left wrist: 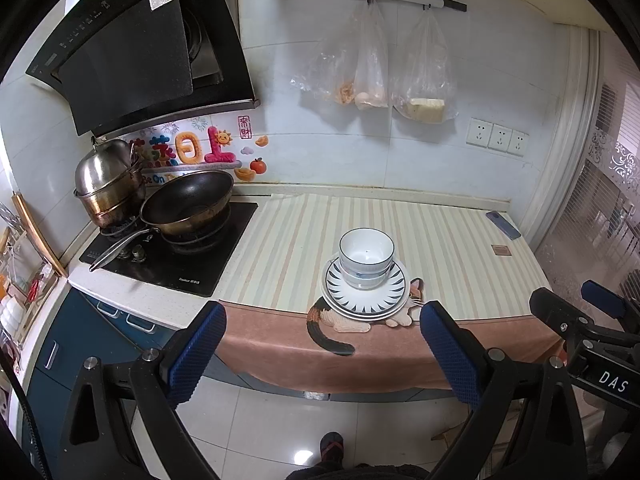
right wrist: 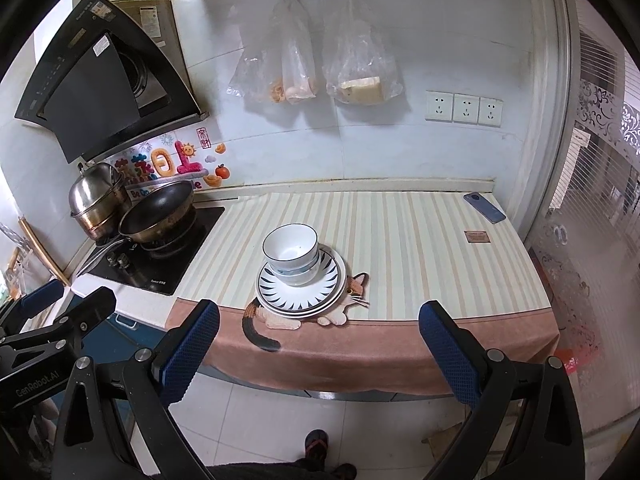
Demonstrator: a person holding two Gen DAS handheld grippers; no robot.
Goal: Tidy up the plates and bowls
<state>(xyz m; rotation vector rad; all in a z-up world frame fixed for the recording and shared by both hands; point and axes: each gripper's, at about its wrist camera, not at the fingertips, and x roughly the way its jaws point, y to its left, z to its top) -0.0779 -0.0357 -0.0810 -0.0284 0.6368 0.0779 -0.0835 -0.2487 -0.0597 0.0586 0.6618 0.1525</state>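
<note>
White bowls with dark rims (left wrist: 366, 258) (right wrist: 293, 256) sit nested on a stack of plates with a black ray pattern (left wrist: 366, 296) (right wrist: 301, 292). The stack rests near the front edge of the striped counter cloth (left wrist: 448, 240) (right wrist: 400, 248). My left gripper (left wrist: 324, 348) hangs open and empty in front of the counter, over the floor, short of the stack. My right gripper (right wrist: 320, 346) is also open and empty, at about the same distance. Each gripper shows at the side of the other's view: the right gripper (left wrist: 576, 308) and the left gripper (right wrist: 68, 300).
A black wok (left wrist: 188, 208) (right wrist: 160, 212) and a steel pot (left wrist: 108, 184) (right wrist: 98, 200) stand on the hob at left under the range hood (left wrist: 140, 60). A blue phone (left wrist: 503, 225) (right wrist: 484, 207) lies at the counter's back right. Plastic bags (right wrist: 320, 60) hang on the wall. A person's foot (left wrist: 332, 446) is on the tiled floor.
</note>
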